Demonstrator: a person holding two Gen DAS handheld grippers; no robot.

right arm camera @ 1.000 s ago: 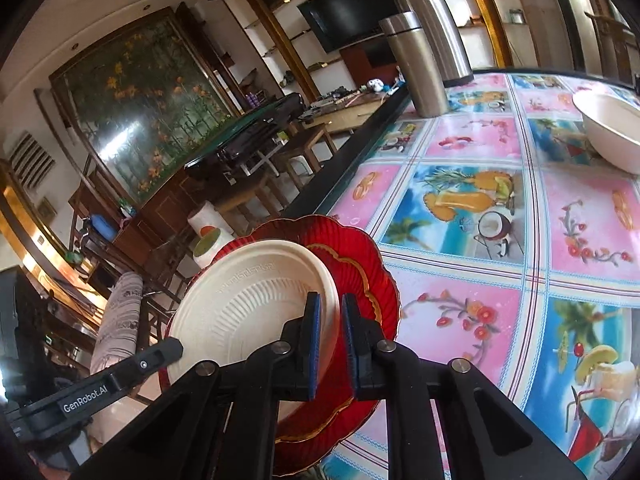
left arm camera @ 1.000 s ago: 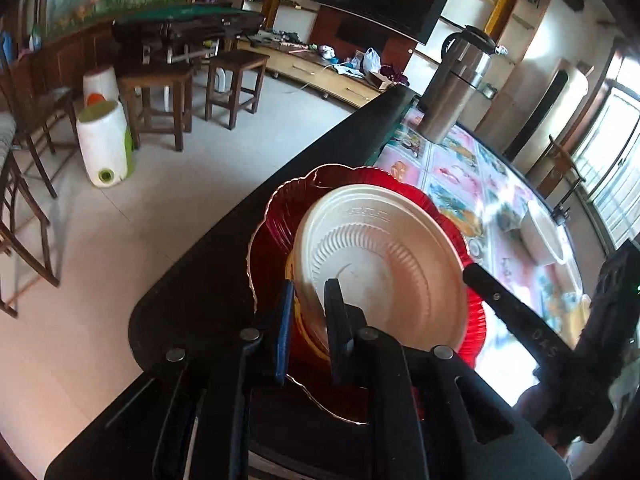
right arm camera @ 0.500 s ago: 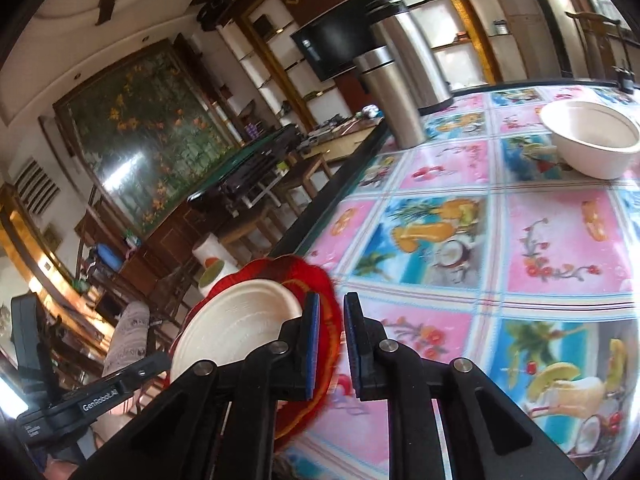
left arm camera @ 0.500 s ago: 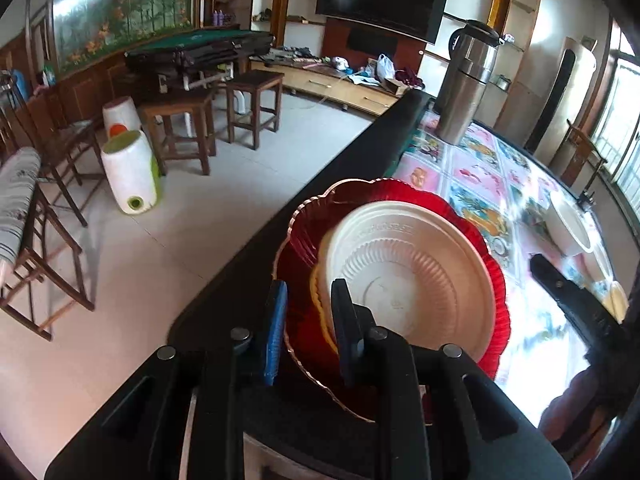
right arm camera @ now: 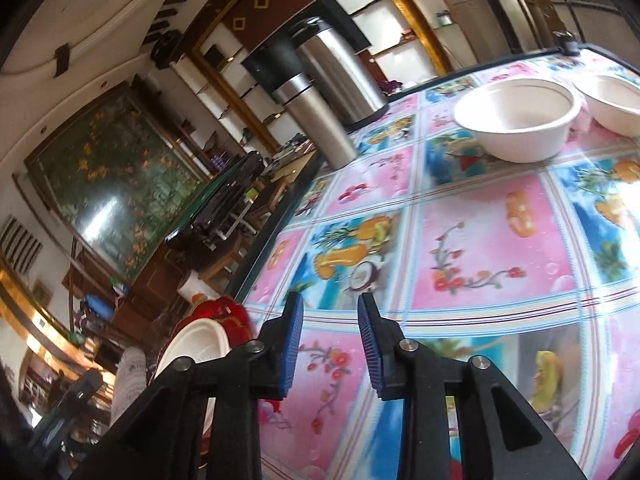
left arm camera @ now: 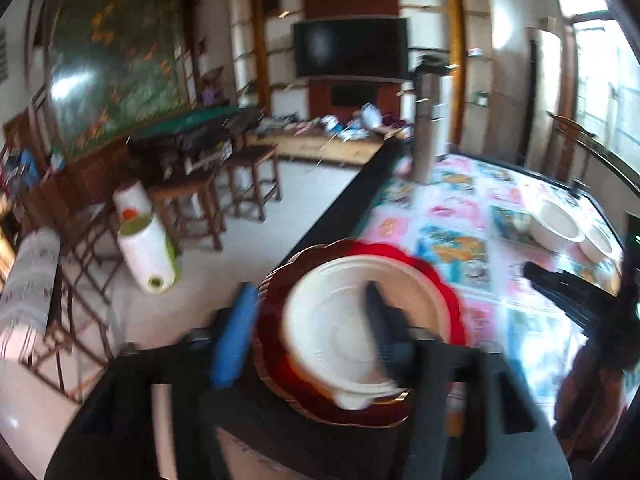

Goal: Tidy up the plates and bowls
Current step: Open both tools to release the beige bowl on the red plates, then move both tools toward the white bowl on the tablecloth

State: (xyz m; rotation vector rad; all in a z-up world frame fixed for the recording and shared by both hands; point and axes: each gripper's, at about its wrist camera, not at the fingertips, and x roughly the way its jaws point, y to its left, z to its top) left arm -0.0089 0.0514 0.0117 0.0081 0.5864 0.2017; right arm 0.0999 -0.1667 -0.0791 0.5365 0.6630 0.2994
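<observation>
A white plate point(left arm camera: 336, 320) lies in a scalloped red plate point(left arm camera: 440, 292) at the near left edge of the table; the left wrist view is blurred. My left gripper point(left arm camera: 308, 334) is open, its blue pad left of the red rim and its other finger over the white plate. My right gripper point(right arm camera: 330, 340) is open over the tablecloth with nothing between its fingers; the plates point(right arm camera: 200, 340) sit to its lower left. Two white bowls point(right arm camera: 516, 120) point(right arm camera: 616, 104) stand side by side at the far right of the table.
A steel thermos point(right arm camera: 320, 80) stands at the table's far left edge. The fruit-print tablecloth point(right arm camera: 480, 240) covers the table, which has a black rim point(left arm camera: 340, 216). Stools point(left arm camera: 248, 184) and a white container point(left arm camera: 150, 256) stand on the floor to the left.
Both grippers have opened and let go of the plates' rim. My right gripper has swung right, away from the plates, toward the bowls. The left view has lifted and blurred.
</observation>
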